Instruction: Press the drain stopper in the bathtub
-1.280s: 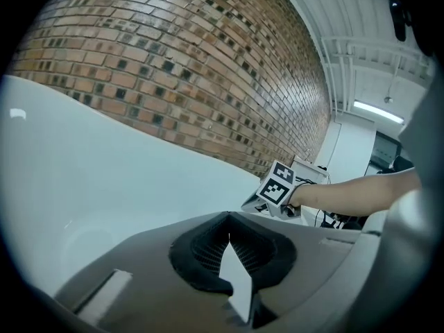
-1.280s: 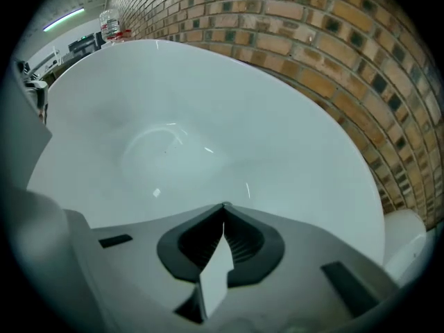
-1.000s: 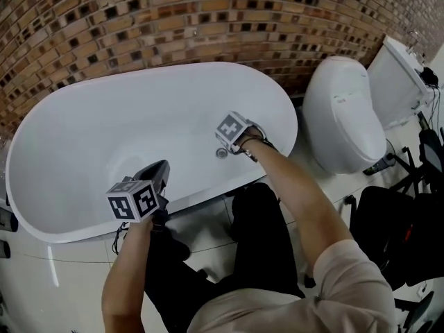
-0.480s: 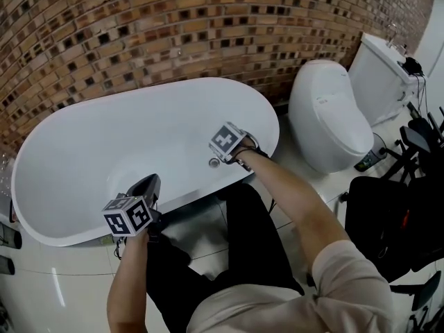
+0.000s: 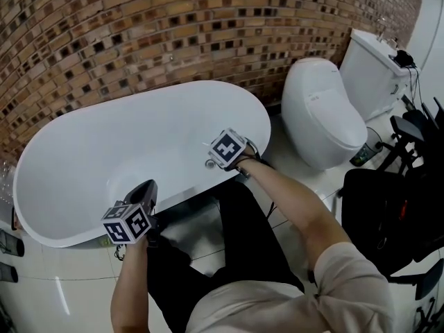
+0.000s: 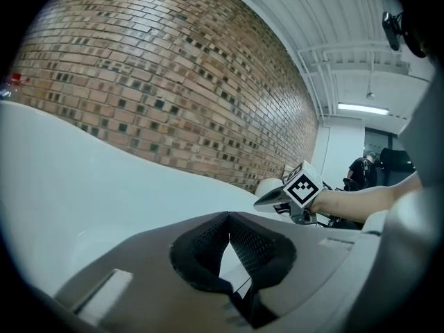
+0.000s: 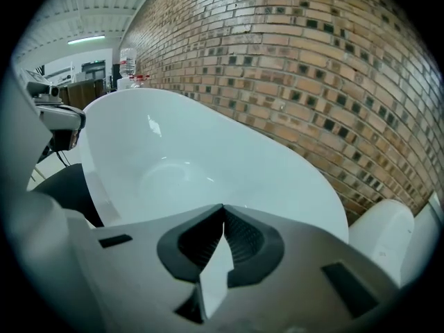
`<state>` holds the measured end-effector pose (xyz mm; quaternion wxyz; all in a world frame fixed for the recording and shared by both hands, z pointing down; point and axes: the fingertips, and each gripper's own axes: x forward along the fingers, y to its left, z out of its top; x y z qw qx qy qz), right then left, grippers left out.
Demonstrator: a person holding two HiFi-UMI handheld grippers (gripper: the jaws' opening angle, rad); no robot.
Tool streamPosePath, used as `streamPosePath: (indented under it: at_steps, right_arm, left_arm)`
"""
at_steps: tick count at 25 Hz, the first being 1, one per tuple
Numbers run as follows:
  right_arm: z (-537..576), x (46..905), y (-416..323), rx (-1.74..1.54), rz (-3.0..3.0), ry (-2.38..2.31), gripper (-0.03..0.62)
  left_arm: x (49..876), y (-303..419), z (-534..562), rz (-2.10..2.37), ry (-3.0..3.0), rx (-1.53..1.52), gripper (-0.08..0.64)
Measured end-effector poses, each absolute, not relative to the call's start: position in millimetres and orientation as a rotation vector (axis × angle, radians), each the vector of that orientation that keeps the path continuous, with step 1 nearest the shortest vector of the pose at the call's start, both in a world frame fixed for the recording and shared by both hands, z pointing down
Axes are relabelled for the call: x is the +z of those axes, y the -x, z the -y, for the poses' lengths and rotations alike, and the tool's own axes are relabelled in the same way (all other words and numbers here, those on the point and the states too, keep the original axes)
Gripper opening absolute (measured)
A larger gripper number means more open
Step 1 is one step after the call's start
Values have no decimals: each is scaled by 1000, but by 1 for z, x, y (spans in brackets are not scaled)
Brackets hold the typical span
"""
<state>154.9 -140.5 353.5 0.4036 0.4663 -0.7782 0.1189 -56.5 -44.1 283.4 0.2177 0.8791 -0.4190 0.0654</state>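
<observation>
Facing up, the drain stopper (image 5: 211,163) sits beside the closed right gripper (image 7: 223,225); left gripper (image 6: 228,218) closed.

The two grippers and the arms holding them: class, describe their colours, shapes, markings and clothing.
The left gripper and right gripper have grey moulded bodies with black ribbed pads narrowing to a point. Each carries a white cube printed with black square markers. The right arm has a short pale beige sleeve; both forearms are uncovered.
</observation>
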Motion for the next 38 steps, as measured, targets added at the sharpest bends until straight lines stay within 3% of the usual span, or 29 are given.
streamPosePath:
  at_steps: [38]
  right_arm:
    - [57,364,-145,252,2123,-1298,15]
  left_arm:
    - [313,103,-2,1318,-2484,164,6]
